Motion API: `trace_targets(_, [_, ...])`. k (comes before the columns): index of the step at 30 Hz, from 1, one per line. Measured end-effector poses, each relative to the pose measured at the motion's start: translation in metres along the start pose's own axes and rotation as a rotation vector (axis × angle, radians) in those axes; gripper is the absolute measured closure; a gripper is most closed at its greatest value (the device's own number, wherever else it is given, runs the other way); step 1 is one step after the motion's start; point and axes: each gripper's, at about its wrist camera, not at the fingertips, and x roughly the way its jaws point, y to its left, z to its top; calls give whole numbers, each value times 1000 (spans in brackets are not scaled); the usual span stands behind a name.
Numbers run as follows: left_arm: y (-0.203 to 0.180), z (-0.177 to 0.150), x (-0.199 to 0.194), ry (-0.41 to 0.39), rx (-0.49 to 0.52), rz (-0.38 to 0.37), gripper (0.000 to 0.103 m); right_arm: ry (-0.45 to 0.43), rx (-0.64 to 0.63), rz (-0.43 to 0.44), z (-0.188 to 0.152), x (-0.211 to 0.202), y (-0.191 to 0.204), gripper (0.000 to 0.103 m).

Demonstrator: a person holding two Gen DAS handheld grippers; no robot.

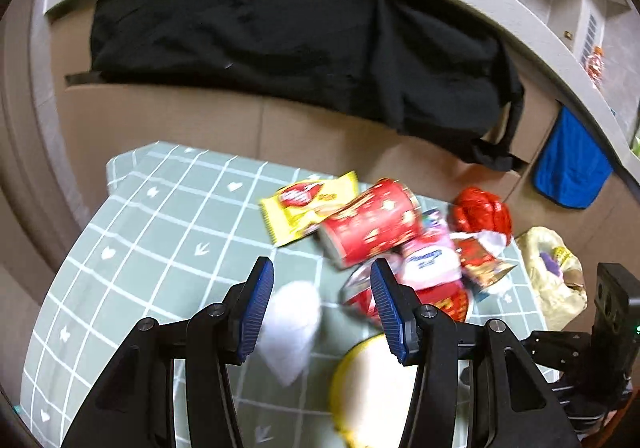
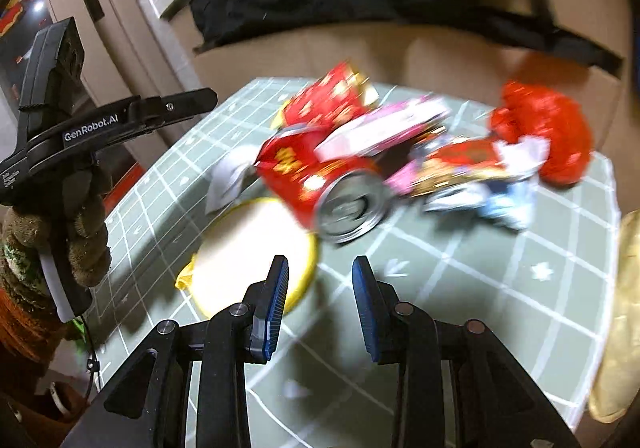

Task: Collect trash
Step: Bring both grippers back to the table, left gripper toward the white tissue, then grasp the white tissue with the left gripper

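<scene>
Trash lies in a pile on a green checked tablecloth (image 1: 160,240): a yellow snack wrapper (image 1: 308,204), a red paper cup (image 1: 372,224) on its side, a red can (image 2: 320,176) on its side, pink and white packets (image 1: 430,260), a crumpled red foil wrapper (image 1: 480,212), a white tissue (image 1: 292,324) and a yellow-rimmed lid (image 2: 248,252). My left gripper (image 1: 322,308) is open above the tissue. My right gripper (image 2: 320,300) is open and empty, just in front of the lid and the can. The frames are motion-blurred.
A cream plastic bag (image 1: 556,272) hangs at the table's right edge. Brown cardboard (image 1: 224,120) with black cloth (image 1: 280,36) over it stands behind the table. A blue cloth (image 1: 572,168) hangs at the right. The left gripper's body (image 2: 80,128) sits left of the table.
</scene>
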Motion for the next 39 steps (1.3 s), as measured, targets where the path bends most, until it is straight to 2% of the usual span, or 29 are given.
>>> trace_targets(7, [21,-7,-3,7,-33,7,51,45,26,-40,5,33,8,73])
trace_targets(8, [24,-7,-2,7,-43,10,51,48,36,-27,6,35,8,76])
trace_targets(9, [27,-7,-1,8,-51,10,51,53,32,-5,7,36,9,86])
trace_targets(13, [28,-7,4,18,-65,-5,51,39,-33,-39,11,31,20,95])
trace_targets(17, [21,-10,13,36,-51,-12,51,16,-24,-15,12,12,11,96])
trace_targets(20, [16,-13,22,55,-29,12,51,-14,-8,-43,13,-9,-4,98])
trace_targets(27, [9,-18,48,110,-10,70,51,-116,48,-189,19,-66,-49,99])
trace_targets(31, [9,-20,58,139,-13,102,52,-192,46,-261,26,-95,-60,99])
trace_targets(33, [11,-21,63,166,-25,112,59,-236,24,-304,29,-108,-59,99])
trace_targets(34, [12,-22,65,179,-35,110,68,-249,11,-312,30,-111,-58,99])
trace_targets(37, [12,-24,68,196,-57,79,84,-236,-7,-297,28,-109,-57,99])
trace_targets(39, [5,-24,64,182,-31,79,88,-209,4,-263,26,-101,-60,98])
